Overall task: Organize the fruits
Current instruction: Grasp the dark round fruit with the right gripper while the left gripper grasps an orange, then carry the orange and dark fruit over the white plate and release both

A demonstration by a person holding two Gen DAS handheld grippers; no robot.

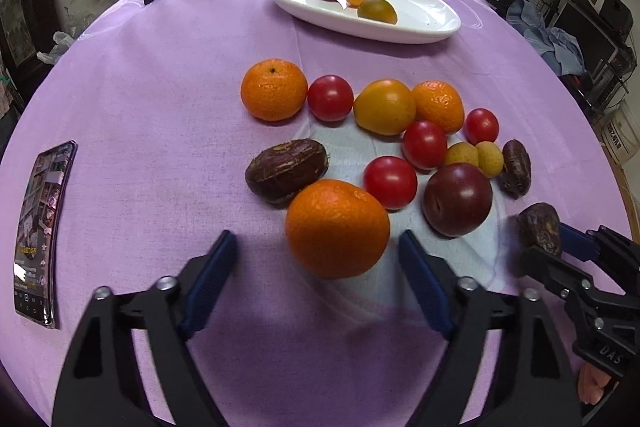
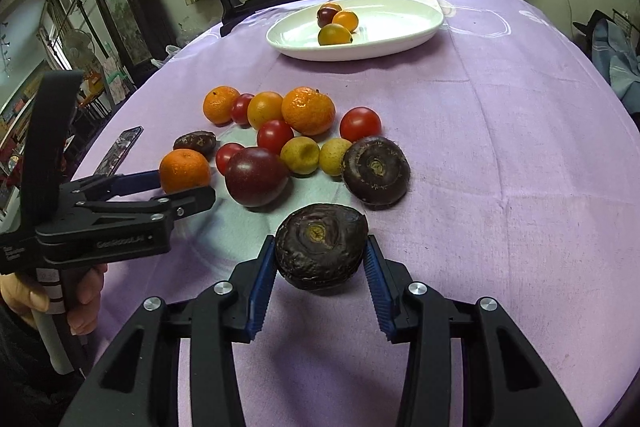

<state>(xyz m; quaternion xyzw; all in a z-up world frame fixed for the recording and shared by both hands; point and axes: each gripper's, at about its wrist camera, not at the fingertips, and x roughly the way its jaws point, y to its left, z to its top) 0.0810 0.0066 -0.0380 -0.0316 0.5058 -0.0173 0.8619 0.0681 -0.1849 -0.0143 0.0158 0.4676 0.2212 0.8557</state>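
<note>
White dish (image 2: 400,35), far beyond both fingers, holds four small fruits. Right gripper (image 2: 320,267) fingers clamp a dark wrinkled fruit (image 2: 322,251); left gripper (image 1: 316,267) fingers apart, flanking an orange (image 1: 338,227) on the desk (image 1: 140,107).

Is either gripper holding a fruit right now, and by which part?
Right gripper clamps the dark wrinkled round fruit by its opposite sides. Left gripper holds nothing; it straddles an orange.

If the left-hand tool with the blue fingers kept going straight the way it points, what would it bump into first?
Most likely the big orange just ahead of the left gripper. It sits between the line of the two open fingers, slightly toward the right one, though depth is hard to judge.
</note>
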